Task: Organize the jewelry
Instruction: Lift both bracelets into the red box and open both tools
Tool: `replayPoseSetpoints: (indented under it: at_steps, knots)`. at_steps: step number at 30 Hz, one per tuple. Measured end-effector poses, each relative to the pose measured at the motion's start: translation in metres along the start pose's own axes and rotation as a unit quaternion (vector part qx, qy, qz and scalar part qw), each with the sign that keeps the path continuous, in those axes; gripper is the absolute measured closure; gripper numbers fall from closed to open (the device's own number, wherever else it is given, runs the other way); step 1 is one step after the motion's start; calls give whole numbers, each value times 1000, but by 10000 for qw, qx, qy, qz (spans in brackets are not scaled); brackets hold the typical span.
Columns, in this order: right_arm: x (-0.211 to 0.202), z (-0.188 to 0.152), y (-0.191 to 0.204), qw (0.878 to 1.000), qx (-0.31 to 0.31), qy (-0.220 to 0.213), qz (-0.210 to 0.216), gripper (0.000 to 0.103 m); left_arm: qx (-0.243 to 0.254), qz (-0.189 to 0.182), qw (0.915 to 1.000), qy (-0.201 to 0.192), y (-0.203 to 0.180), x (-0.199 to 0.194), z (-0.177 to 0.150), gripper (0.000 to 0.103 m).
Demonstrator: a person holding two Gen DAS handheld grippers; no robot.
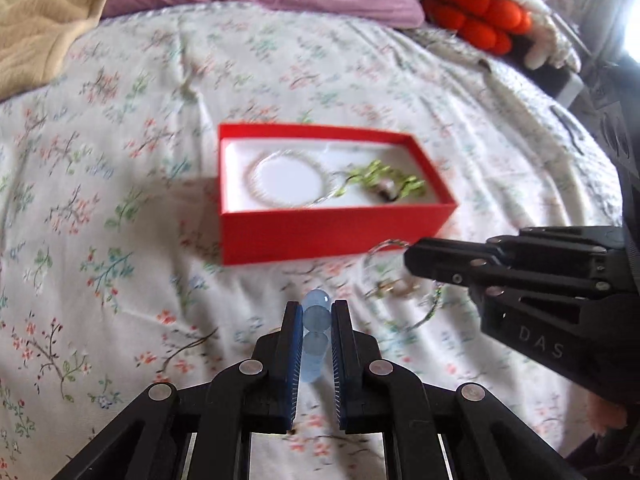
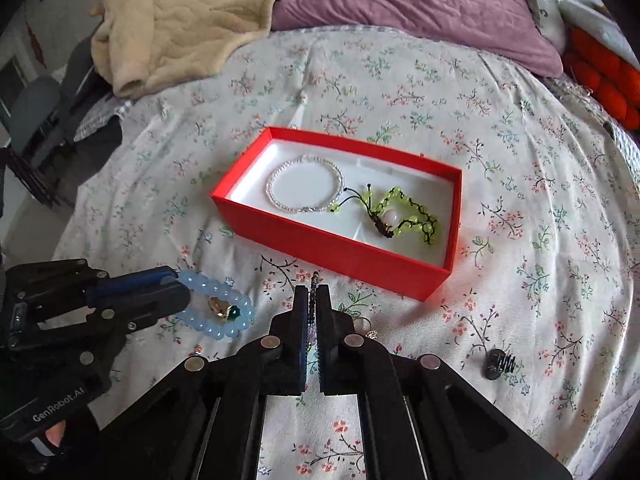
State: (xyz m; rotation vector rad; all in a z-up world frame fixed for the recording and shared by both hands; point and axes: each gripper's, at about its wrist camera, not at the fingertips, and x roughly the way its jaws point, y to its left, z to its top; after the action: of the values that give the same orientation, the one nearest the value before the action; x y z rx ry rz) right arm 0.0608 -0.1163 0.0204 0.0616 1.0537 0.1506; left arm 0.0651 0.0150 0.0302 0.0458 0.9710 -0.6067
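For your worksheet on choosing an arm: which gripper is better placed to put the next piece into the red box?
Probably the left gripper: it is shut on the blue bead bracelet, with the red box straight ahead. The right gripper pinches only a thin beaded strand, mostly hidden.

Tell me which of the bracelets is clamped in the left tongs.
The pale blue bead bracelet, pinched in the left tongs on the bedspread. The clear beaded bracelet and green knotted bracelet lie inside the red box.

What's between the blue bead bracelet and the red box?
Only bare floral bedsheet separates the blue bead bracelet from the red box, clearest in the right wrist view.
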Motion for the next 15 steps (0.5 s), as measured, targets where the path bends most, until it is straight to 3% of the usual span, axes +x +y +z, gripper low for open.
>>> replayPoseSetpoints:
  at_steps: [8, 15]
  knots:
    - [-35, 7, -9, 9993, 94, -370, 63, 100, -42, -146, 9995, -264, -16, -15, 15, 95]
    - [-54, 24, -30, 9966, 430, -703, 48, 100, -176, -304, 9973, -651, -24, -23, 48, 95]
